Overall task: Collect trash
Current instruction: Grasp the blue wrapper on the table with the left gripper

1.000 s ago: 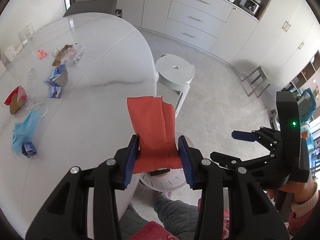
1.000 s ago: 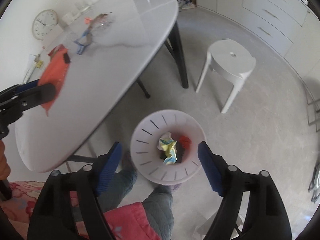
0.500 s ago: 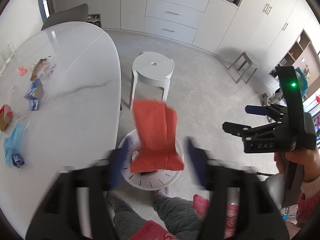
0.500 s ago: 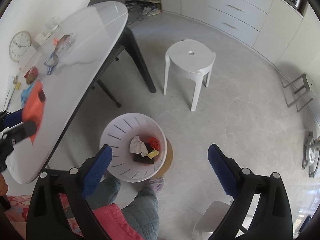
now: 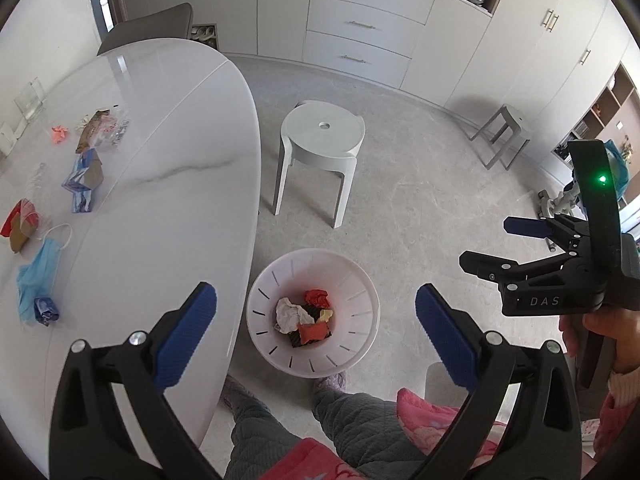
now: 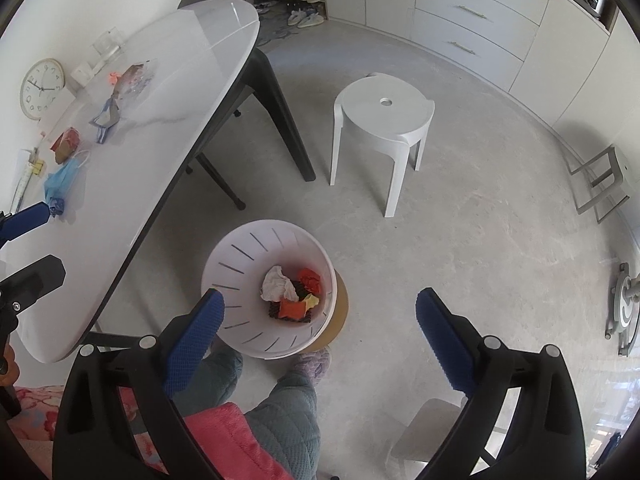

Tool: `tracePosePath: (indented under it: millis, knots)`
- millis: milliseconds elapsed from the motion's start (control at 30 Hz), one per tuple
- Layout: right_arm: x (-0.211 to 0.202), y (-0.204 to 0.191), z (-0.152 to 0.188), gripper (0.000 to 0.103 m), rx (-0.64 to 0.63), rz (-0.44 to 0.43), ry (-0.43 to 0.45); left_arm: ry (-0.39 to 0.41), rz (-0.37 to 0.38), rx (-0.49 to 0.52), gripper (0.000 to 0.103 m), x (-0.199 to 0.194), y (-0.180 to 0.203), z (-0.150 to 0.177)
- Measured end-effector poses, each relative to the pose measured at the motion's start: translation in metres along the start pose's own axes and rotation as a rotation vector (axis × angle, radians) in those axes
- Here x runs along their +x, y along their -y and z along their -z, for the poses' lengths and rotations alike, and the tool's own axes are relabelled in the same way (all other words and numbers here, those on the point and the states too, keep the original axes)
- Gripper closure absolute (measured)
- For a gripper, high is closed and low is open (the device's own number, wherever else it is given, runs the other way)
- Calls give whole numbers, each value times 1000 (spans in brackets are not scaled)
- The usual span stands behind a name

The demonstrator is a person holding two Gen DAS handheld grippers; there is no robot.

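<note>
A white slotted bin (image 5: 360, 292) (image 6: 240, 264) stands on the floor beside the white table (image 5: 168, 220). In it an orange wrapper (image 5: 313, 332) (image 6: 292, 309) lies on crumpled paper and other scraps. My left gripper (image 5: 316, 294) hangs above the bin, its jaws opening with nothing between them. My right gripper (image 6: 320, 297) is open and empty just right of the bin; it also shows in the left wrist view (image 5: 492, 242). On the table lie a blue face mask (image 5: 36, 276), a blue carton (image 5: 82, 182), a red-brown packet (image 5: 22, 218) and clear wrappers (image 5: 102, 132).
A white stool (image 5: 322, 136) stands on the floor behind the bin, a grey stool (image 5: 502, 132) farther right by the cabinets. The person's legs (image 5: 280, 432) and slippers are just below the bin. A wall clock (image 6: 42, 88) leans behind the table.
The left jaws spread apart and let go of the orange wrapper, which dropped into the bin. Both grippers shifted right, off the table's edge and over the floor by the bin.
</note>
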State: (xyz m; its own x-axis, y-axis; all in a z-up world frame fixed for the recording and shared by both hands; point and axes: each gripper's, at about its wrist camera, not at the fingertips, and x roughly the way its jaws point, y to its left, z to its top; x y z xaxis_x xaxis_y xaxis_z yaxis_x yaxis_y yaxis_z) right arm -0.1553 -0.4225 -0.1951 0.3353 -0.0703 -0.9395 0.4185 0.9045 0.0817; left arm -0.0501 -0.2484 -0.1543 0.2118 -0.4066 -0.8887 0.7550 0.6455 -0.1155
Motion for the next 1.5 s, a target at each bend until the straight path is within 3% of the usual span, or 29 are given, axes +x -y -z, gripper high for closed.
tracePosePath:
  millis: [167, 400, 700, 1000, 1167, 1367, 1500]
  knots:
    - [2, -9, -5, 7, -15, 2, -5, 1, -5, -20, 8, -3, -8, 1]
    - [4, -45, -27, 7, -76, -5, 2, 4, -37, -96, 8, -12, -47, 5]
    - [21, -143, -64, 3, -219, -69, 6, 25, -121, -330, 8, -35, -157, 29]
    - [42, -249, -97, 3, -355, -137, -11, 38, -217, -494, 8, -42, -252, 63]
    - [56, -291, -116, 3, -387, -164, -11, 54, -226, -522, 8, -27, -291, 73]
    - [72, -321, -140, 3, -398, -173, -25, 14, -221, -527, 8, 3, -317, 73]
    - [83, -331, -153, 3, -395, -165, -35, -9, -203, -519, 21, 18, -325, 74]
